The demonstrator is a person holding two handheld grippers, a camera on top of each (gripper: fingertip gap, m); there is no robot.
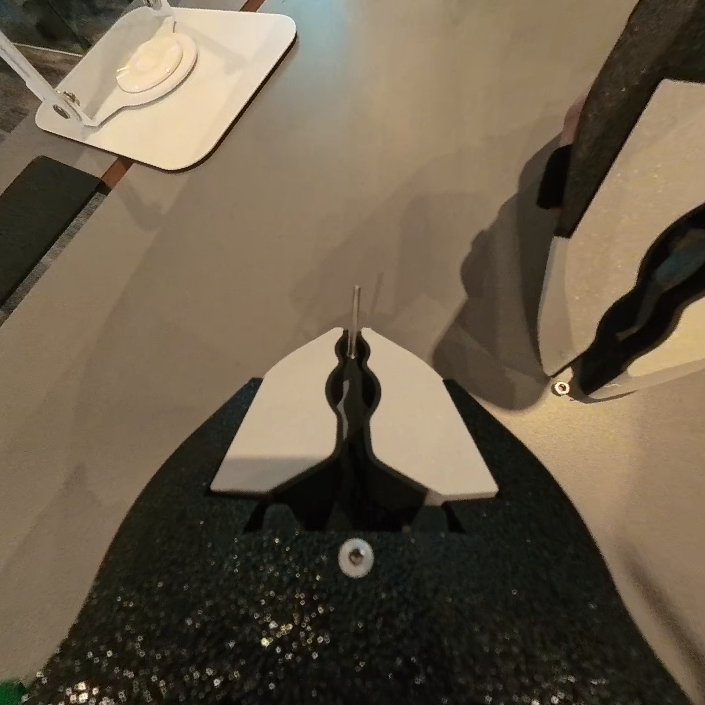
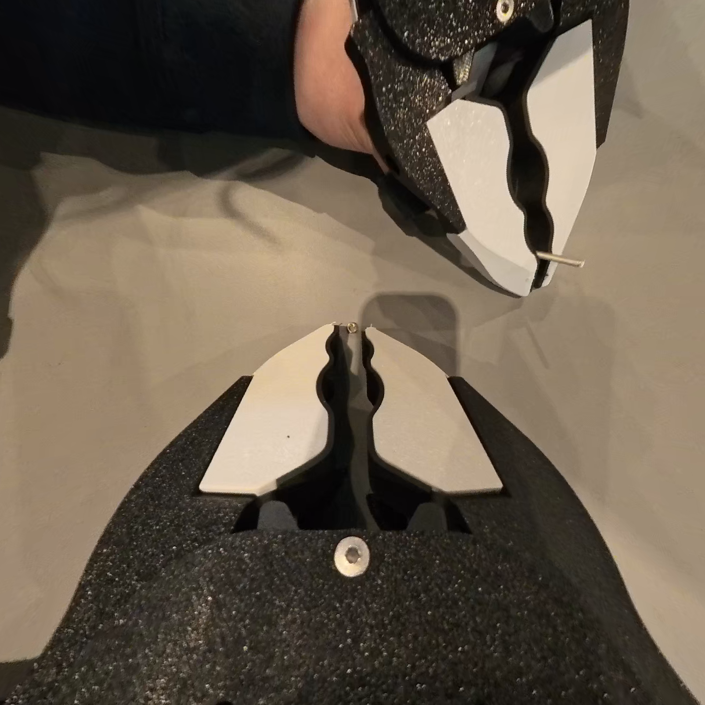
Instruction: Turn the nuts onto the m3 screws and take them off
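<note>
A thin screw (image 1: 356, 324) is gripped in the closed left claw (image 1: 353, 331), its long axis pointing straight out past the tips. The nut (image 2: 351, 327) lies flat on the surface (image 2: 190, 305) between the open right claw's (image 2: 351, 327) tips, untouched by the pads.

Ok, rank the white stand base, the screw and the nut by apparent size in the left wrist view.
1. White stand base, by far the largest.
2. Screw.
3. Nut, smallest, though differing camera distances blur the last two.

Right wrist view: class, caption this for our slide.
Right gripper reaches for a nut on the table; left gripper holds a screw.
</note>
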